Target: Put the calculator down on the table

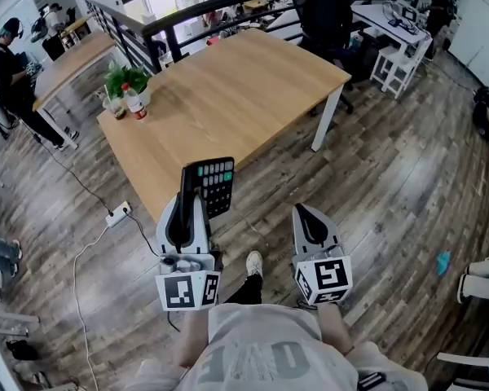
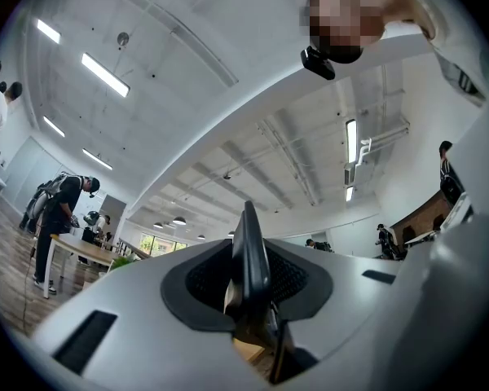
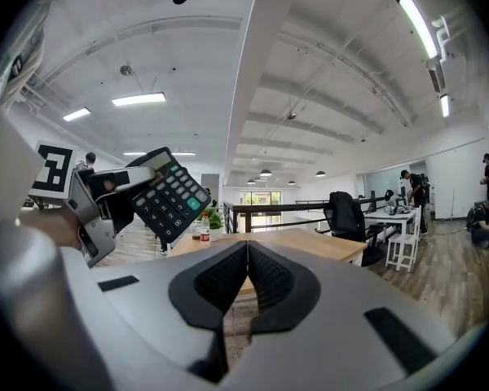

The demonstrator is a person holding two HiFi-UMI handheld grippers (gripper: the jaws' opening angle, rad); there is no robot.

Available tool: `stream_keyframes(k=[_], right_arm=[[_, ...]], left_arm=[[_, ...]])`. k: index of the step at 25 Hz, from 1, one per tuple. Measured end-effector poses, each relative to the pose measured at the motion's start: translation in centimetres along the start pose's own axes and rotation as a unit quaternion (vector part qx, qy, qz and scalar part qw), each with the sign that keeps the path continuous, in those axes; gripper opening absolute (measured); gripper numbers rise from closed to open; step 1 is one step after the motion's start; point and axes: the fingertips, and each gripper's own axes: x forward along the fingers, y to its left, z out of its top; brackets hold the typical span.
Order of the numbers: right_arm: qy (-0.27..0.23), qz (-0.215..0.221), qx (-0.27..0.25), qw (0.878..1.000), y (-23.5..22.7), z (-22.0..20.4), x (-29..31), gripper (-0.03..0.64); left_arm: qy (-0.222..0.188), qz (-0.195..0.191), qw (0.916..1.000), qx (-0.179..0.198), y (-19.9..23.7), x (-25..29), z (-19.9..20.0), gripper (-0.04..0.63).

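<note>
A black calculator (image 1: 213, 184) with grey keys and one green key is clamped in my left gripper (image 1: 191, 206), held up in the air just short of the near edge of the wooden table (image 1: 228, 88). Seen edge-on, the calculator (image 2: 250, 255) stands between the pads in the left gripper view. From the right gripper view the calculator (image 3: 169, 194) and the left gripper (image 3: 118, 200) show at the left. My right gripper (image 1: 306, 220) hangs beside it over the floor, its jaws shut with nothing between them (image 3: 246, 255).
A potted plant (image 1: 126, 80), a red-capped bottle (image 1: 134, 103) and a jar stand at the table's left corner. A power strip with cable (image 1: 118, 213) lies on the floor. A black chair (image 1: 326, 15) and railing stand beyond the table. A person (image 1: 12, 80) stands far left.
</note>
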Motion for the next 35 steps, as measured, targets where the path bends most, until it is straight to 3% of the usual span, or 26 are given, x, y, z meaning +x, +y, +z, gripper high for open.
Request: stream_keyframes(k=[12, 19, 28, 35], right_arm=[[0.0, 0.021, -0.028, 0.999, -2.0, 3.6, 13.9, 0.02], [-0.005, 0.012, -0.001, 1.0, -2.9, 5.2, 20.6, 0.02], [0.023, 0.005, -0.006, 1.0, -5.3, 4.5, 23.9, 0.018], [0.014, 0.02, -0.005, 1.0, -6.5, 4.7, 27.4, 0.019]], left_arm=[[0.002, 0.01, 0.9999, -0.011, 5.6, 10.8, -3.4, 0.087], [0.003, -0.001, 0.9979, -0.064, 7.0, 16.0, -6.2, 0.078], [0.028, 0.005, 0.9978, -0.059, 8.6, 18.9, -8.6, 0.078], [0.038, 0.021, 0.9976, -0.055, 9.9, 21.1, -10.4, 0.078]])
